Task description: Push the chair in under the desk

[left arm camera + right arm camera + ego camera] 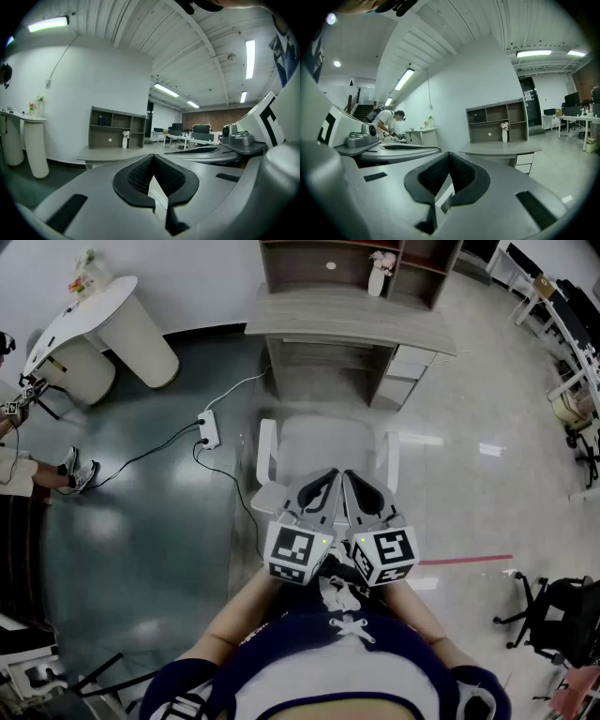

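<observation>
Head view: chair (323, 448) near desk (349, 319) edge

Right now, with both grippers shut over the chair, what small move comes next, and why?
Probably press both forward against the chair's back. The left gripper and right gripper sit shut, side by side, at the near edge of the chair, which is not yet under the desk.

Head cam steep down over chair (323, 442); both gripper cams level, fwd, share desk (112, 153).
</observation>
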Tool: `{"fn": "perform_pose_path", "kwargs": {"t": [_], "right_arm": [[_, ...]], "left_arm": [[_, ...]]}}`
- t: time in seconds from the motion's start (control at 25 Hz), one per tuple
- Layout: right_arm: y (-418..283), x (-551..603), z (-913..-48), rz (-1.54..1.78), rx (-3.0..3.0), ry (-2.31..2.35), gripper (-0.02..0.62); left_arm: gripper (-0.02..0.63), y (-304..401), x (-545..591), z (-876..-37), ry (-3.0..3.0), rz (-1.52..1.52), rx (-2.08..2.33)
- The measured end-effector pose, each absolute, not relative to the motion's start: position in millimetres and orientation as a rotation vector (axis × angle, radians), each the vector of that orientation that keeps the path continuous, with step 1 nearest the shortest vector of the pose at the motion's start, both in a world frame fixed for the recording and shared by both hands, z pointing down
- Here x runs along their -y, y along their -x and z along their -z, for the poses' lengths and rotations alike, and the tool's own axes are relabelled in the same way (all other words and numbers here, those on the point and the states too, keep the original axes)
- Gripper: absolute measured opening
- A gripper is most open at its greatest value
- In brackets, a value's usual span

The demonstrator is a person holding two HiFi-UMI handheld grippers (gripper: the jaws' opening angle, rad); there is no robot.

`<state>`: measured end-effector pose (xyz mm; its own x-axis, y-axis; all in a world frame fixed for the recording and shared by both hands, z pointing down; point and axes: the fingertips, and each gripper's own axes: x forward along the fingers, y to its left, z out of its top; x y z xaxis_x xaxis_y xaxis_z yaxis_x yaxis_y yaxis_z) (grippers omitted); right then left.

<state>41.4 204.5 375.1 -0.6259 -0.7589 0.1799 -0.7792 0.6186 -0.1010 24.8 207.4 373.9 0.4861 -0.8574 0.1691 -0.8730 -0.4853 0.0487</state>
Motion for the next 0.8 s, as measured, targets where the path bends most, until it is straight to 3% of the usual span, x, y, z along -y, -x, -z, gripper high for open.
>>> {"fn": "perform_pose_path", "kwargs": {"t": [0.8], "right_arm": [[-51,-245,-471,-0.156,2.424,-0.831,0.011]], "left_arm": [[0.009,-4,-229,-439,-2.616,-0.587,1.243]]}}
